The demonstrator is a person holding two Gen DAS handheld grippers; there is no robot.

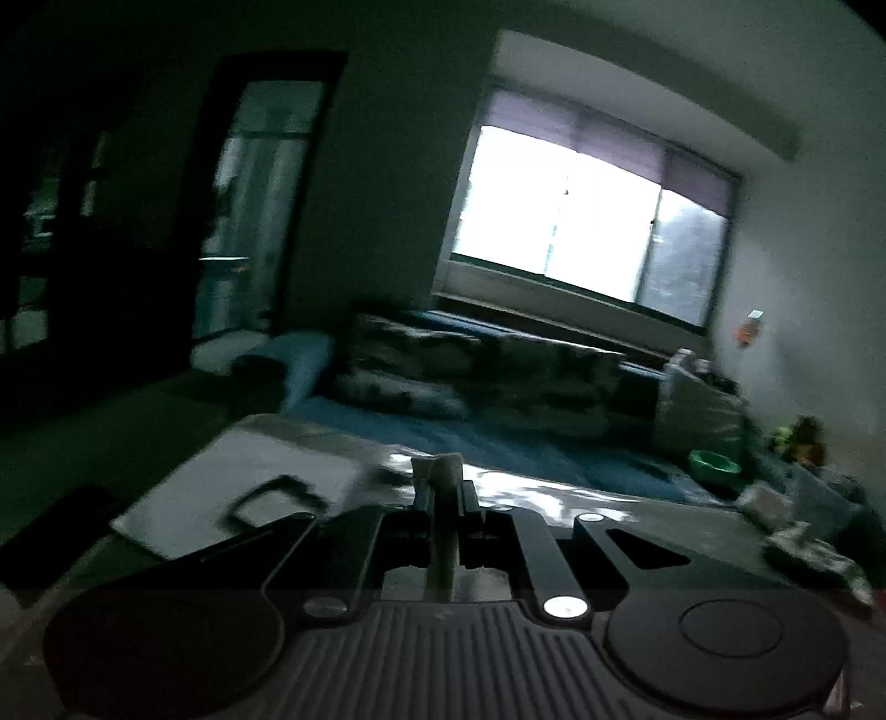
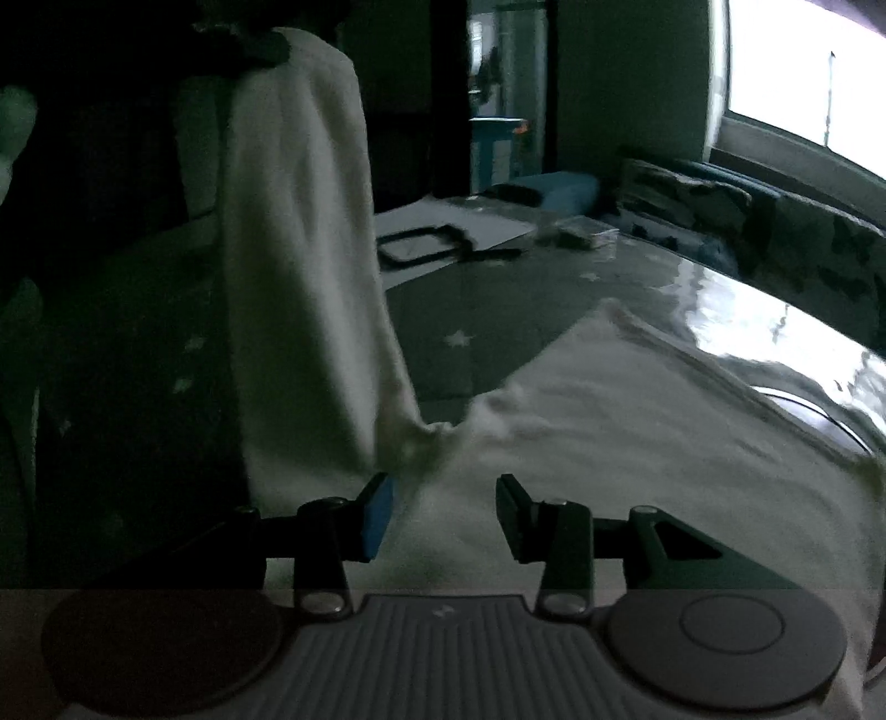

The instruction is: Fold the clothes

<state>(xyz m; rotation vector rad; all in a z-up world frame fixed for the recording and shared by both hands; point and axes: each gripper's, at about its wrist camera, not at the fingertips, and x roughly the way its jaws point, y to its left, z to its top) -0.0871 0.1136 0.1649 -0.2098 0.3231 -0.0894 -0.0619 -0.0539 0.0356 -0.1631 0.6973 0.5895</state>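
Note:
A white garment (image 2: 609, 443) lies spread on the dark star-patterned table (image 2: 498, 310). One long part of it (image 2: 299, 221) is pulled up off the table and hangs from my left gripper (image 2: 260, 47) at the upper left. In the left wrist view, the left gripper (image 1: 439, 487) is shut, with a tuft of the white cloth (image 1: 437, 468) pinched between its fingertips. My right gripper (image 2: 446, 509) hovers low over the flat part of the garment. Its jaws stand apart, with a blue pad (image 2: 379, 515) at the edge of the raised fold and cloth below the gap.
A white sheet with a black frame (image 2: 421, 243) lies at the table's far side. Beyond are a blue couch with patterned cushions (image 1: 487, 360), a bright window (image 1: 559, 216), a green bowl (image 1: 714, 462) and clutter at the right. A dark doorway (image 1: 260, 205) stands to the left.

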